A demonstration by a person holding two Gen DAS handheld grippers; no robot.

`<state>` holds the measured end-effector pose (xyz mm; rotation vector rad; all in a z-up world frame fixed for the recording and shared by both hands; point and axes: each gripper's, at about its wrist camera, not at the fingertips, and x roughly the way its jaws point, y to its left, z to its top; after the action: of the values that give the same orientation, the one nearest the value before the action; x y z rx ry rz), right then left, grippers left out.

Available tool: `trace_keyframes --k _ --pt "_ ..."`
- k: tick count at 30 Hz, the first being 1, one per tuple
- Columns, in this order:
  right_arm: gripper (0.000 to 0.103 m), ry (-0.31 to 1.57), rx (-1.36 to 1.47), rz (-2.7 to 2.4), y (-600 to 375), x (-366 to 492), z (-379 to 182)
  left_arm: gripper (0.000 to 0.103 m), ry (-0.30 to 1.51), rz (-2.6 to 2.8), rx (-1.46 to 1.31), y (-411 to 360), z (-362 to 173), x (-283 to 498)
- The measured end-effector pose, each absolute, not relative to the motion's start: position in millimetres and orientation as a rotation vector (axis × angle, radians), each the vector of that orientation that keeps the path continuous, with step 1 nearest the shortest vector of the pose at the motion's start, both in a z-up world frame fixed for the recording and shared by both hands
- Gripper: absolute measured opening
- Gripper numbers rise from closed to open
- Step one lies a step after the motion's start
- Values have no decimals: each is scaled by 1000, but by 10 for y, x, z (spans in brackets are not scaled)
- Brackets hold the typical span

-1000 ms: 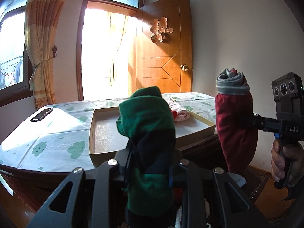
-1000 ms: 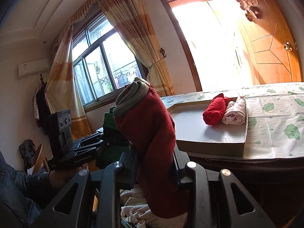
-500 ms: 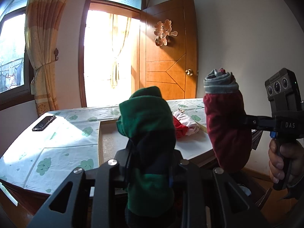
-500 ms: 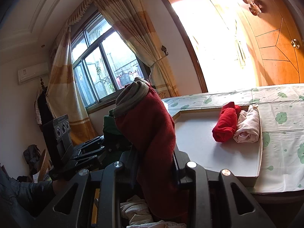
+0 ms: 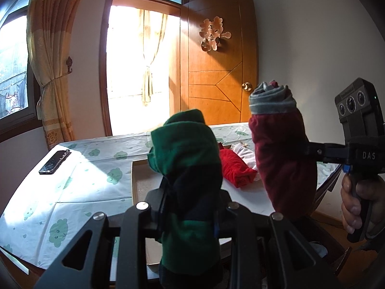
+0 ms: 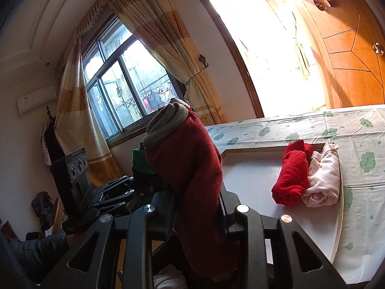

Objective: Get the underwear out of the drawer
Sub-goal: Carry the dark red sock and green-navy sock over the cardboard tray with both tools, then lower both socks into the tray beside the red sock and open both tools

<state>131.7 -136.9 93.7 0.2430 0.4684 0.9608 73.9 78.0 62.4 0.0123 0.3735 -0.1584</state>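
Left wrist: jaws clamp green roll (image 5: 185,168) (upright).

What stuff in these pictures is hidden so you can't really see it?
- Drawer: neither view shows it clearly; the grippers and rolls block the bottom of both.
- Green roll: in the right wrist view, mostly behind the dark red roll.
- Pink roll: in the left wrist view, mostly behind the dark red roll.
- Phone screen: too small.

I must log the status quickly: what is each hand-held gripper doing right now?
Left hand-held gripper: closed on the green rolled underwear.
Right hand-held gripper: closed on the dark red rolled underwear.
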Motion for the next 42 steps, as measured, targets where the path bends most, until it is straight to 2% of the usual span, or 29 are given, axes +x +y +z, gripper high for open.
trace_keyframes --k 17,42 --pt "32 565 301 912 -1097 2004 979 26 514 -154 -37 989 643 1529" --pt "32 784 356 800 -684 2832 706 26 757 -120 -91 1113 413 2399"
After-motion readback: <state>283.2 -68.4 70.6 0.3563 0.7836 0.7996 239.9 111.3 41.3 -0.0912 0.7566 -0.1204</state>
